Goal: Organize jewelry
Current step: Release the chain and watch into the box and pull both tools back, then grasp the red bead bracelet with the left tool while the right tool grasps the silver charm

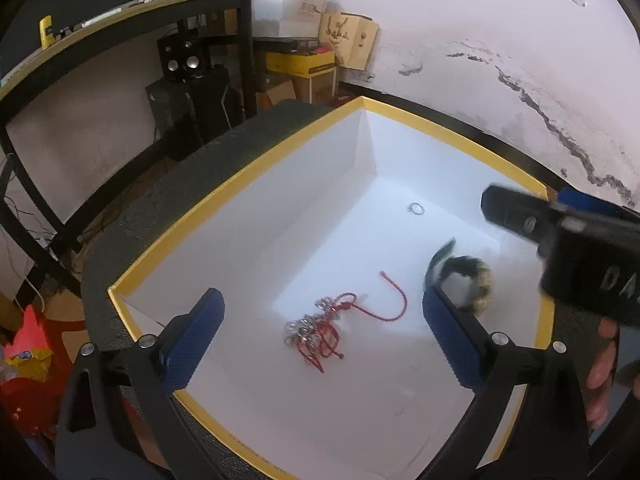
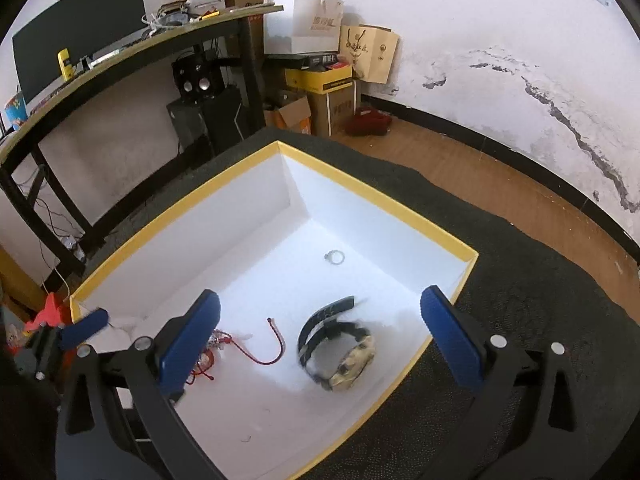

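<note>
Nearest the left wrist camera, the left gripper (image 1: 322, 340) stands with its 2 blue pads wide apart and nothing pressed between them; it hangs over the near part of a white box with a yellow rim (image 1: 256, 168). Below that gap, loose on the box floor, lies a red cord bracelet with silver charms (image 1: 320, 330), one red end curling away towards the middle.

The right gripper (image 2: 320, 336) is likewise spread wide and grips nothing. Under its gap a watch with a dark strap (image 2: 340, 348) lies free on the floor, blurred, right of the red cord. A person's hand (image 1: 602, 380) shows at the right edge of the left view.

Further in, a small silver ring (image 2: 335, 257) lies alone, well apart from the other 2 pieces.

The box rests on a dark mat (image 2: 520, 300). Beyond stand a black desk (image 2: 132, 52) and stacked cardboard boxes (image 2: 320, 92) against a cracked white wall (image 2: 500, 40).
</note>
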The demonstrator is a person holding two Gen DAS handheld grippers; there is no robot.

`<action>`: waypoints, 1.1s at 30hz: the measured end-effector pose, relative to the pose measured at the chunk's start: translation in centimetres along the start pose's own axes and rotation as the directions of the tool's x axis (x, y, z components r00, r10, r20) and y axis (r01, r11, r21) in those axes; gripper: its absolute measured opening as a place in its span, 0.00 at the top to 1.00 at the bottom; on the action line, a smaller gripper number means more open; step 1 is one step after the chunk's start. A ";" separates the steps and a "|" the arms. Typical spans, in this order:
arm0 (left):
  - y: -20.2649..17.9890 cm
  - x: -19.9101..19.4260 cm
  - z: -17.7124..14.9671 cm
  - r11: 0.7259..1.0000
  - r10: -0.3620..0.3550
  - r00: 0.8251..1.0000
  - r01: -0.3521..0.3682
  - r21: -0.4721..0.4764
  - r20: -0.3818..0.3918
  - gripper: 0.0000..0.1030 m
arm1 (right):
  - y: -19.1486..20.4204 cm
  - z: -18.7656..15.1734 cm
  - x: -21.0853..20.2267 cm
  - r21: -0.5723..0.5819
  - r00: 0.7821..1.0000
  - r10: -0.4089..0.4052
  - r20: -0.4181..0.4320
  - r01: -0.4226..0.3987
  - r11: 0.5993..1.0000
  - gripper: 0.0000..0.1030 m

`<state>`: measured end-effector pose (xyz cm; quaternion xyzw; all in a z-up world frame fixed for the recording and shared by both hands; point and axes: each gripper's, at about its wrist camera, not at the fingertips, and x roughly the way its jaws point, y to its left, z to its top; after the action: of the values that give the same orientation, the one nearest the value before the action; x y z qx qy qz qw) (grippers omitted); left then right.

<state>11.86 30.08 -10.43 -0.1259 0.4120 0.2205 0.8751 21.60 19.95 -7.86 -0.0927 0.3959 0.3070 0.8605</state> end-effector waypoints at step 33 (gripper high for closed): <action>-23.8 -4.0 -6.2 0.852 -0.342 0.939 0.295 0.432 0.032 0.06 | -25.0 -29.2 -17.8 0.245 0.969 -0.244 -0.043 0.247 0.938 0.06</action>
<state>17.12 5.77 -10.34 0.0114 0.3755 -0.0154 0.9266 9.58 -19.74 -16.33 -0.0347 0.4217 0.1450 0.8944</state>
